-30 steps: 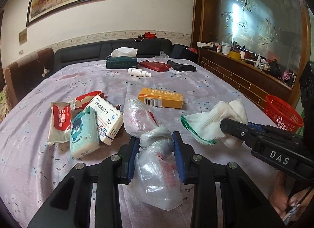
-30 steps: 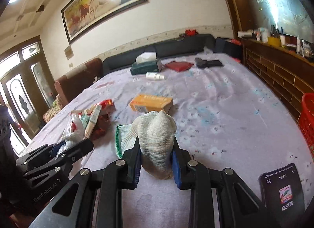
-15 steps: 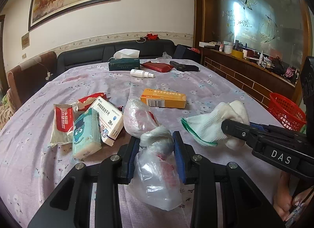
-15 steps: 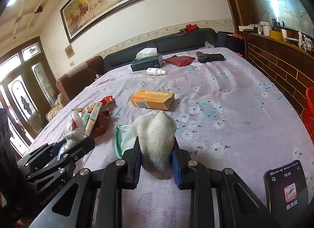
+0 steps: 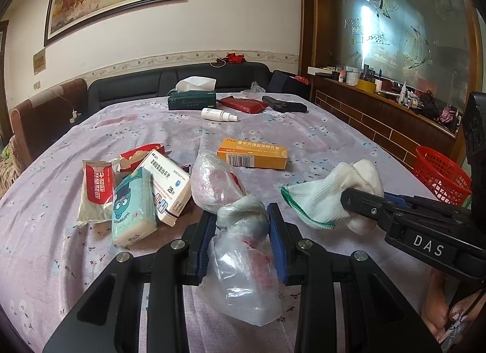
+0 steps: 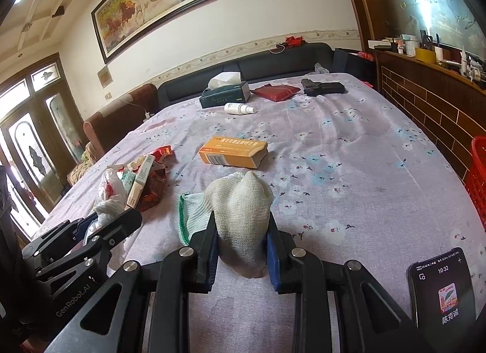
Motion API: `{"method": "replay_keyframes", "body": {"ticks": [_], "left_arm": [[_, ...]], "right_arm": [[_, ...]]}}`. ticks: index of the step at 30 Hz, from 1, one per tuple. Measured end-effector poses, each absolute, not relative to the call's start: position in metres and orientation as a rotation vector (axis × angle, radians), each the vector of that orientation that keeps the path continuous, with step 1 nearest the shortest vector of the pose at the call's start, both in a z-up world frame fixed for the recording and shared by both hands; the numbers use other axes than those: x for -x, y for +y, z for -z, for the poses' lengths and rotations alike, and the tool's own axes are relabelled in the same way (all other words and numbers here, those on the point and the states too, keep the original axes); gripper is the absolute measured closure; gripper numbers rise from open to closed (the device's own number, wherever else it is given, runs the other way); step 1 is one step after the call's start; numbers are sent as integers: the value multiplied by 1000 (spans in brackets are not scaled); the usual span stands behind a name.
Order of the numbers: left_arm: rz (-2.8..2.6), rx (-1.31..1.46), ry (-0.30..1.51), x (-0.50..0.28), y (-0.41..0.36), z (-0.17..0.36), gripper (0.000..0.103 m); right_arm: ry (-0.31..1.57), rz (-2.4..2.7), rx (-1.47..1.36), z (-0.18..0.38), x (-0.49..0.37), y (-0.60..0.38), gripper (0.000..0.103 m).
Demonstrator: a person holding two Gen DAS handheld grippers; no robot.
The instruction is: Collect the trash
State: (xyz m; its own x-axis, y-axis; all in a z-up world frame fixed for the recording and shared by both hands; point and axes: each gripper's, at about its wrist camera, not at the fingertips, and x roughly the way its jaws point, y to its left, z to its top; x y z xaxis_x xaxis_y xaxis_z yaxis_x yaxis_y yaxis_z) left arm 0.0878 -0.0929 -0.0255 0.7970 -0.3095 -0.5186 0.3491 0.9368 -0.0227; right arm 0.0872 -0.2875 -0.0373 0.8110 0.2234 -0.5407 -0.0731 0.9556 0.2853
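Note:
My left gripper is shut on a crumpled clear plastic bag that hangs down between its blue pads. The right gripper is shut on a white knitted glove with a green cuff, held just above the cloth. From the left wrist view the glove and right gripper sit to the right. A second plastic bag, a teal tissue pack, a white pill box, a red-and-white sachet and an orange box lie on the table.
A red basket stands off the table's right edge. At the far end lie a green tissue box, a white spray bottle, a red pouch and a black case. A phone shows near the right gripper.

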Motion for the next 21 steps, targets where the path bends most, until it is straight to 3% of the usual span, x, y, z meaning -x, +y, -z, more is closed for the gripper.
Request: {"method": "replay_keyframes", "body": {"ticks": [21], "left_arm": [[365, -89, 560, -92, -95, 29, 70]], "right_arm": [[606, -167, -276, 39, -86, -290, 74]]}}
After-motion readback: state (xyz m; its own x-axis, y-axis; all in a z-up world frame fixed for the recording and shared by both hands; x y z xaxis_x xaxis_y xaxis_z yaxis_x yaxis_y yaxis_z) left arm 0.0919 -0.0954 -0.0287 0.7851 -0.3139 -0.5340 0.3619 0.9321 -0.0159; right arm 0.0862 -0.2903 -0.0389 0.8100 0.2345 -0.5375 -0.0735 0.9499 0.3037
